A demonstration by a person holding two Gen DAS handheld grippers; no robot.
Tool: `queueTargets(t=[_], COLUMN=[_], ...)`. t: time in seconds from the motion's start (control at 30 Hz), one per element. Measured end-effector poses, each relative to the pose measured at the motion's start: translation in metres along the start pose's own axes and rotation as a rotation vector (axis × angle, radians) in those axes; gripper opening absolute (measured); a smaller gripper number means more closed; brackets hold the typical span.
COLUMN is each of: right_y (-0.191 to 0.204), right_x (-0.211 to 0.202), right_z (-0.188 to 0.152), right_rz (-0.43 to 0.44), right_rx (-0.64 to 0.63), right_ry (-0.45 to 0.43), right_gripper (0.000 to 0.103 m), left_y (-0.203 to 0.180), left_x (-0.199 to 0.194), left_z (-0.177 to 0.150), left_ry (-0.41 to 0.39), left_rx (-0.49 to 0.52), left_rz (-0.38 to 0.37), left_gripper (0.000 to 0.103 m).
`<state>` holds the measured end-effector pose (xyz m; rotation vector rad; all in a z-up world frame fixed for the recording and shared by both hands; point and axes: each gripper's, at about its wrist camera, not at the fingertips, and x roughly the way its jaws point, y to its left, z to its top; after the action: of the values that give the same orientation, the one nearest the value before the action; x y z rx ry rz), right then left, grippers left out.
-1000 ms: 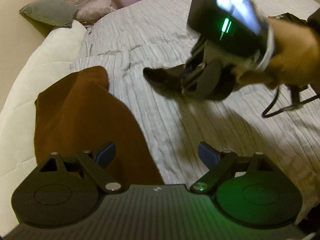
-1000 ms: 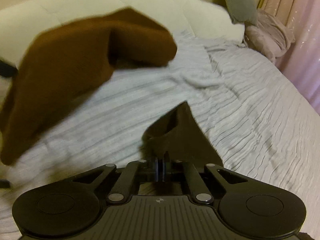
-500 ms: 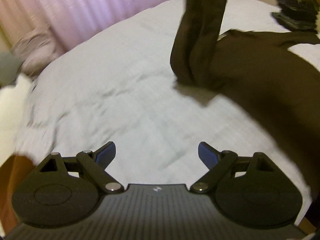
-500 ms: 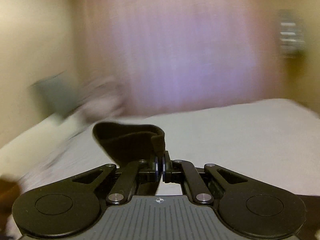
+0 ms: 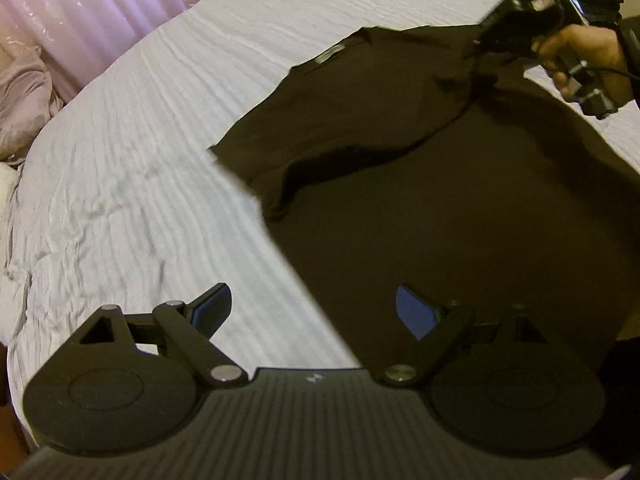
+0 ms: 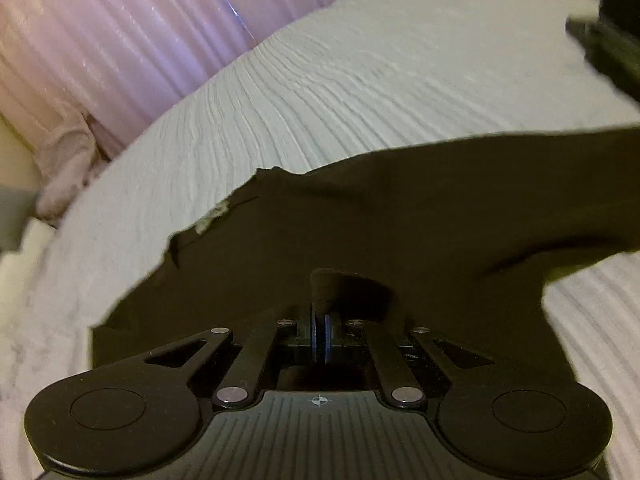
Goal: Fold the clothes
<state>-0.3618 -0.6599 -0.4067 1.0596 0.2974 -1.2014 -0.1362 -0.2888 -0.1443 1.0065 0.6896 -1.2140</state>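
Shirt: the dark shirt [image 5: 460, 208] lay spread on the bed [image 5: 160, 160], its body running to the near edge, one sleeve [image 5: 288, 140] stretched out flat toward the middle of the sheet.
Collar: a pale label [image 5: 330, 53] showed at the neckline, on the shirt's far side (too small to read).
Right gripper: the right gripper [image 6: 319, 334] had its jaws pressed together on a small fold of the shirt, which stuck up between the pads; in the left wrist view it sat at the shirt's far corner, a hand [image 5: 576, 54] wrapped round its handle.
Left gripper: the left gripper [image 5: 312, 308] had its jaws wide apart, nothing between them, hanging over the shirt's side edge where cloth met sheet.
Background: a pink curtain [image 5: 100, 4] ran behind the bed's far edge, a pinkish bundle [image 5: 22, 96] at its left corner (blurred).
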Motion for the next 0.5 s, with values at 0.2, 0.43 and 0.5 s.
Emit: queueTargets(t=[0.2, 0.43, 0.5], right_y=[0.001, -0.085, -0.092], right_x=[-0.053, 0.009, 0.011], right_z=[0.032, 0.001, -0.001], right_rz=[0.230, 0.004, -0.028], right_rx=[-0.044, 0.199, 0.226], right_ry=[-0.142, 0.090, 0.094], right_gripper=[0.002, 0.004, 0.041], left_y=[-0.024, -0.029, -0.027], left_x=[0.014, 0.046, 0.051], left_z=[0.038, 0.057, 0.060], left_ry=[-0.008, -0.004, -0.010], left_rx=[0.040, 0.113, 0.135], left_rz=[-0.019, -0.084, -0.099], left_gripper=[0.088, 0.087, 0.087])
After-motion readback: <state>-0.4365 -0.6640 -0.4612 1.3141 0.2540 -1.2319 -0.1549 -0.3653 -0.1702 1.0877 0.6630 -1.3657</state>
